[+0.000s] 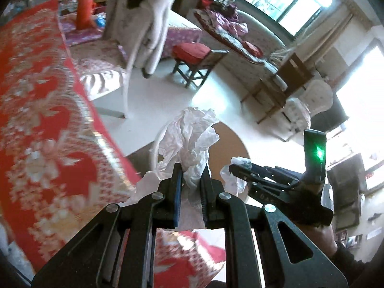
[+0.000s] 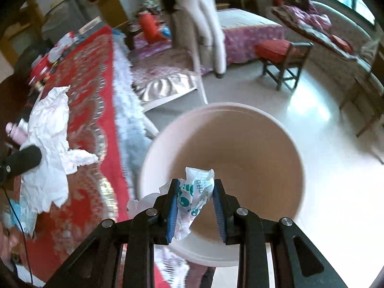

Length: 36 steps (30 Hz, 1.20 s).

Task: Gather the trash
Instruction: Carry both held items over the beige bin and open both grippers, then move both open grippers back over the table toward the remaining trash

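Observation:
My left gripper (image 1: 191,171) is shut on a crumpled white tissue (image 1: 189,136), held just past the edge of the red patterned tablecloth (image 1: 43,120), in front of a round bin (image 1: 230,141). In the right wrist view my right gripper (image 2: 196,187) is shut on a clear plastic wrapper with green print (image 2: 194,192), directly above the mouth of the pale pink bin (image 2: 240,144). The same tissue (image 2: 50,129) shows at the left over the tablecloth (image 2: 91,91). The right gripper (image 1: 236,165) with its wrapper also appears to the right in the left wrist view.
The bin stands on a shiny white floor (image 2: 336,180) beside the table. A wooden stool with a red cushion (image 2: 278,50), a chair draped with pale clothing (image 2: 204,24) and a sofa with bedding (image 1: 230,24) lie beyond. Small items sit at the table's far end (image 2: 52,57).

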{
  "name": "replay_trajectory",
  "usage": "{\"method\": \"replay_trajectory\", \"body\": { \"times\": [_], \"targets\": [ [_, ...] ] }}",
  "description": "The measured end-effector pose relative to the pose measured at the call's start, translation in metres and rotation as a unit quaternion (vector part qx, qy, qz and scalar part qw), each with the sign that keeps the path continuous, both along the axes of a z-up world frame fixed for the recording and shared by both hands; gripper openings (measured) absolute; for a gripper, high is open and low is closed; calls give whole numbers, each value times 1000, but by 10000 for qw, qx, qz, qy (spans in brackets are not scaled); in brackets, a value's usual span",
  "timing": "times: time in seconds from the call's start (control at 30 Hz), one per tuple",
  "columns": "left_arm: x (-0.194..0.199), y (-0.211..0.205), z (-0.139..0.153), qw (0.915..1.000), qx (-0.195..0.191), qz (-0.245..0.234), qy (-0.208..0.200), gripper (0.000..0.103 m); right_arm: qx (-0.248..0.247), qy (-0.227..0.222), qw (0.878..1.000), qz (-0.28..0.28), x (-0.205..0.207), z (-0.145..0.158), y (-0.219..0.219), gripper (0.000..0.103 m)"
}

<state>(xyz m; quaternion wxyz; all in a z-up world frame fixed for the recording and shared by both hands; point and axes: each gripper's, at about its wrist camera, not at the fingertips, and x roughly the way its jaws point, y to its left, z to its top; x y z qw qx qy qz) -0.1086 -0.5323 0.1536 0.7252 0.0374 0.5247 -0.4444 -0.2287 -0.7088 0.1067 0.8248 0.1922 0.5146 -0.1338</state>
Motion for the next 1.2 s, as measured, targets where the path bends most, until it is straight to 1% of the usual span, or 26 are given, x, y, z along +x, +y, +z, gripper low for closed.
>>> {"method": "replay_trajectory", "body": {
  "times": [0.13,0.2,0.23,0.27,0.3,0.33,0.37,0.43,0.6,0.7,0.77,0.8,0.93,1.07,1.2],
  "targets": [
    [-3,-25,-6,9999,-67,-96,80,12,-83,70,9998,-160,-9,-2,-18,26],
    [0,-33,-14,9996,-74,-113,231,14,-116,123,9996,-215,-12,-3,-24,27],
    [0,-35,-17,9994,-104,-118,321,16,-157,196,9994,-250,-13,-4,-27,37],
    [0,-38,-21,9991,-108,-110,397,24,-200,264,9990,-290,-15,-5,-30,44],
    [2,-40,-23,9990,-70,-72,446,40,-231,276,9988,-328,-18,-6,-33,51],
    [5,-41,-26,9989,-40,-16,471,48,-250,265,9986,-374,-20,-6,-36,51],
    [7,-39,-27,9986,-111,73,506,54,-242,265,9986,-395,-22,-6,-38,51],
    [7,-37,-26,9981,-198,119,568,55,-233,291,9984,-420,-24,-7,-40,51],
    [11,-19,-27,9975,-93,340,606,55,-194,336,9985,-394,-24,-8,-39,51],
    [14,0,-26,9972,61,598,443,55,-147,298,9990,-304,-18,-8,-33,51],
    [15,18,-21,9962,190,820,226,55,-162,265,9994,-143,-10,-6,-22,51],
    [16,28,-19,9950,300,953,94,55,-162,236,9996,-56,-5,-5,-16,51],
    [24,64,-15,9892,597,1322,-213,55,-90,97,9995,269,14,0,13,51],
    [31,108,-12,9811,827,1671,-515,55,-39,-23,9975,707,38,5,51,51],
    [35,153,-8,9718,935,2071,-631,55,-22,-98,9934,1143,61,9,93,51]
  ]
}}
